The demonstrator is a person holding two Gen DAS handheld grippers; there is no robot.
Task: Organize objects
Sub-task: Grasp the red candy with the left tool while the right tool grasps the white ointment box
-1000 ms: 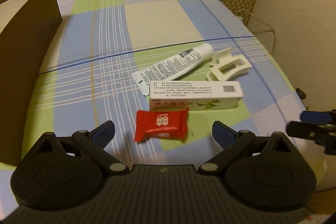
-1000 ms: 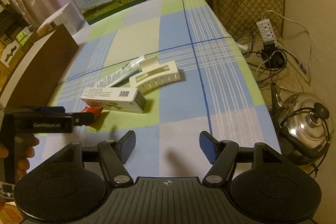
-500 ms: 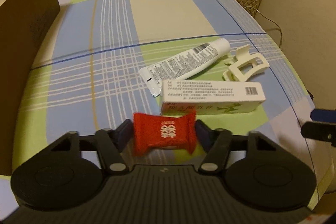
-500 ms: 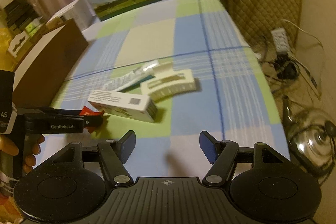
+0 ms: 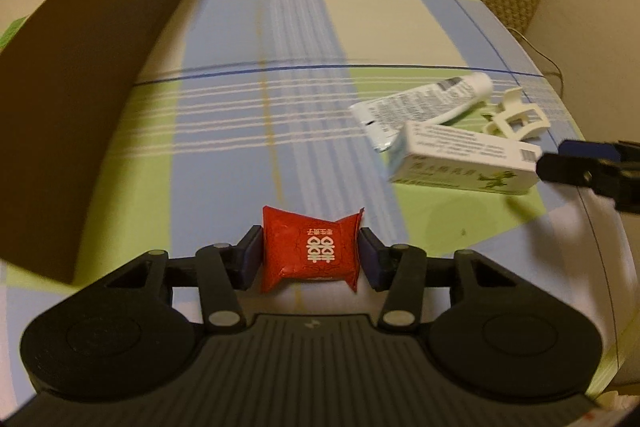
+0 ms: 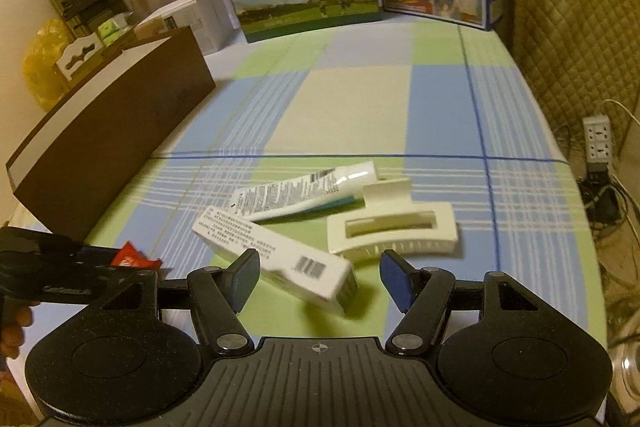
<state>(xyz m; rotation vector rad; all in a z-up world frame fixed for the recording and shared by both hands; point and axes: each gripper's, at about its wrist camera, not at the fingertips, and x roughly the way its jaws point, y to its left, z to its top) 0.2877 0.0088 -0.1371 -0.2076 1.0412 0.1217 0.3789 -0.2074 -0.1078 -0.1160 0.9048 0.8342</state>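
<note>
**Candy pinched, carton between spread pads**

Checked blue, green and cream cloth covers the table (image 6: 360,99), with two printed milk cartons standing at its far edge. Along the left edge stands a long brown box (image 6: 108,143), open at the top. Toward the right edge lies a loose cluster: a white medicine carton (image 6: 276,255), a white ointment tube (image 6: 304,189) just behind it, and a cream hair claw clip (image 6: 394,227) beside the tube's cap end. Near the front edge, the left gripper (image 5: 310,258) has just been closing, and its pads now pinch a red wrapped candy (image 5: 310,254) by both sides, close to the brown box. The right gripper (image 6: 320,277) stands spread, the near end of the medicine carton between its pads, neither pad pressing on it.
</note>
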